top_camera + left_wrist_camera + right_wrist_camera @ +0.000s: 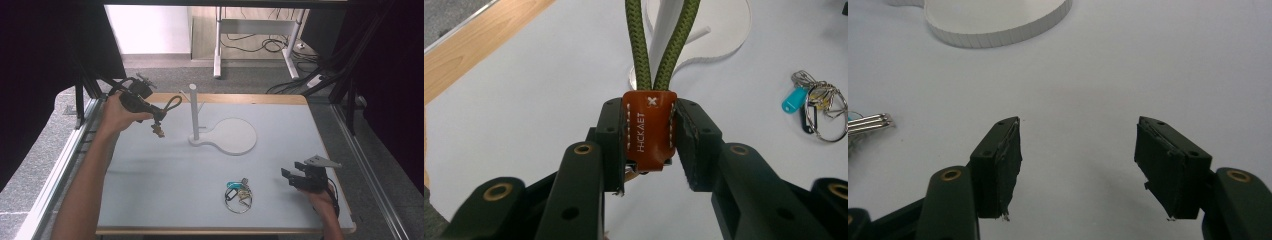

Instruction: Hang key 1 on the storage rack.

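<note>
Nearest the person, the right gripper [299, 179] rests at the table's [150, 190] front right corner, jaws spread wide with nothing between them; a bunch of keys [238, 193] lies on the table just to its left. Farther off, the left gripper [650, 137] is clamped on the brown leather tab [650, 131] of a green cord keychain [171, 105], held up in the air; the cord's loop points toward the white stand's [194, 112] upright post, close beside it.
</note>
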`<state>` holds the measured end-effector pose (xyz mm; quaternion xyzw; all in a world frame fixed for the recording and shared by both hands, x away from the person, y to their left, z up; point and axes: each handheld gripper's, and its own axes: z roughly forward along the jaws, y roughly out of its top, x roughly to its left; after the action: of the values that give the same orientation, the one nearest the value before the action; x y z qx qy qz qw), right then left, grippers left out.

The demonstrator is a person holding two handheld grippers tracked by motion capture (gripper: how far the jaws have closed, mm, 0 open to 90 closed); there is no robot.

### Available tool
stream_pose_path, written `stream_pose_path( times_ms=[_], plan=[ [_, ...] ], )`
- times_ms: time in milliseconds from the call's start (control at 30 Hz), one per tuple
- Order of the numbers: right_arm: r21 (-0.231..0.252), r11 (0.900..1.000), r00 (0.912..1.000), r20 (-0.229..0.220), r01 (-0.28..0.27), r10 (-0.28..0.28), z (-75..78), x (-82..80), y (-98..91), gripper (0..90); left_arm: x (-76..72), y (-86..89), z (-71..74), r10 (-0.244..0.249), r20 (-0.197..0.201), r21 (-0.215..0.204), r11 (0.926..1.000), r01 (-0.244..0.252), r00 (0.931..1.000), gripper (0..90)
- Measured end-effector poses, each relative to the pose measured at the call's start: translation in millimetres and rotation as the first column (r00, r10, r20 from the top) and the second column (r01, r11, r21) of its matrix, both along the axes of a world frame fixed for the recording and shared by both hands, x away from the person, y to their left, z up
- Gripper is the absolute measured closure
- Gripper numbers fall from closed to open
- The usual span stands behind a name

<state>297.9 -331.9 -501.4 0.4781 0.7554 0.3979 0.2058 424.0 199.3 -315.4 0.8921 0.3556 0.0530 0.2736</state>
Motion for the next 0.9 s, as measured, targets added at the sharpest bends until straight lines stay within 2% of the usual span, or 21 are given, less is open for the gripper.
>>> stream_pose_path(
  times_ms=[367,667,900],
  plan=[
    [0.004,1.0000,1.0000,-0.008,0.000,0.000,-1.5,0.7,-0.6,35.4,11.5,0.3,-0.6,0.009,-0.007,-0.035,0.9993,-0.009,0.9999,66.8],
    [0.000,1.0000,0.9999,-0.010,-0.001,0.001,-2.1,1.1,1.0,35.5,24.2,-0.2,-3.0,0.014,-0.013,-0.027,0.9995,-0.015,0.9998,66.8],
    [-0.008,0.9999,0.9999,-0.011,-0.006,0.006,-2.6,1.3,3.0,35.4,34.1,2.0,-6.4,0.017,-0.026,-0.051,0.9985,-0.019,0.9995,66.8]
  ],
)
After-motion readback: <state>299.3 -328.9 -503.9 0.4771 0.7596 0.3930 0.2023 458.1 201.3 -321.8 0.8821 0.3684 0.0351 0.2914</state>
